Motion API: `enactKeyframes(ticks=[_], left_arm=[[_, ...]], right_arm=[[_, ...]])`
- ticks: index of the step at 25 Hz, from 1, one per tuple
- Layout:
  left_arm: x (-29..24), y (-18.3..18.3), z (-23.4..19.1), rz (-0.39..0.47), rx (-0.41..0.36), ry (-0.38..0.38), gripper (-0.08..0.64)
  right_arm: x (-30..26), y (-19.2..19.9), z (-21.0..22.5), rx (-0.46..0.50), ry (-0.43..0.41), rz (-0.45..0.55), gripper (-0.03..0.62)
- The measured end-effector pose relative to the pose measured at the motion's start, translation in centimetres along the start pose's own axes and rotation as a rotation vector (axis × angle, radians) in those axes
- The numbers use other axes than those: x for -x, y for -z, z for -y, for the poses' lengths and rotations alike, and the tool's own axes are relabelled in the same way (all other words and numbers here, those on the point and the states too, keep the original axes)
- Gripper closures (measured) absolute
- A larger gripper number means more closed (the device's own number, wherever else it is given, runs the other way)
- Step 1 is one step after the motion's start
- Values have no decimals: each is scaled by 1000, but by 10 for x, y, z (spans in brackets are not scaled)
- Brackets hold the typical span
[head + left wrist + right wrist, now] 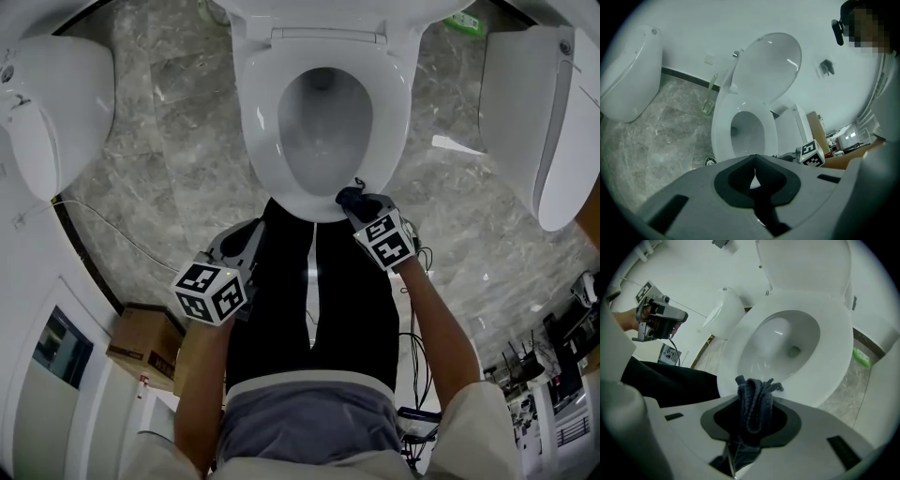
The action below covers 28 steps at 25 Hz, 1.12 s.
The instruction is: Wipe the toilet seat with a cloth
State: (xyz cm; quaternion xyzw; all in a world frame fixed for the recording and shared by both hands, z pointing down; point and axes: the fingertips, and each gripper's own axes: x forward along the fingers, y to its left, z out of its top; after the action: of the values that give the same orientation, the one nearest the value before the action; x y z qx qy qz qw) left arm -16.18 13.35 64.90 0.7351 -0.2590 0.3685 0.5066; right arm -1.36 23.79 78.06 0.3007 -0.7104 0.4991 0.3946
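The right gripper's [754, 420] jaws clamp the bunched dark cloth [757, 390] at the toilet seat's [834, 366] front rim, the left gripper's [754, 176] jaws are together and empty, and a loose fold could dip into the bowl [780, 345].

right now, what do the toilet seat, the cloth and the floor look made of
The toilet seat: glossy white, likely hard plastic or glazed ceramic; sharp highlights, smooth surface.
The cloth: dark blue soft textile, maybe knit or terry; it bunches in limp ribbed folds.
The floor: polished grey stone or stone-look tile; pale veining and sheen.
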Motion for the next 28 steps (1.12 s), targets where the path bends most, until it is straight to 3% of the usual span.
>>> enactKeyframes(ticks=[18,28], left_arm=[[-8,4,8,28,56,2,551],[-7,1,8,37,77,-3,551]], right_arm=[[23,-22,56,180,18,-75,492],[37,-41,88,245,67,-98,489]])
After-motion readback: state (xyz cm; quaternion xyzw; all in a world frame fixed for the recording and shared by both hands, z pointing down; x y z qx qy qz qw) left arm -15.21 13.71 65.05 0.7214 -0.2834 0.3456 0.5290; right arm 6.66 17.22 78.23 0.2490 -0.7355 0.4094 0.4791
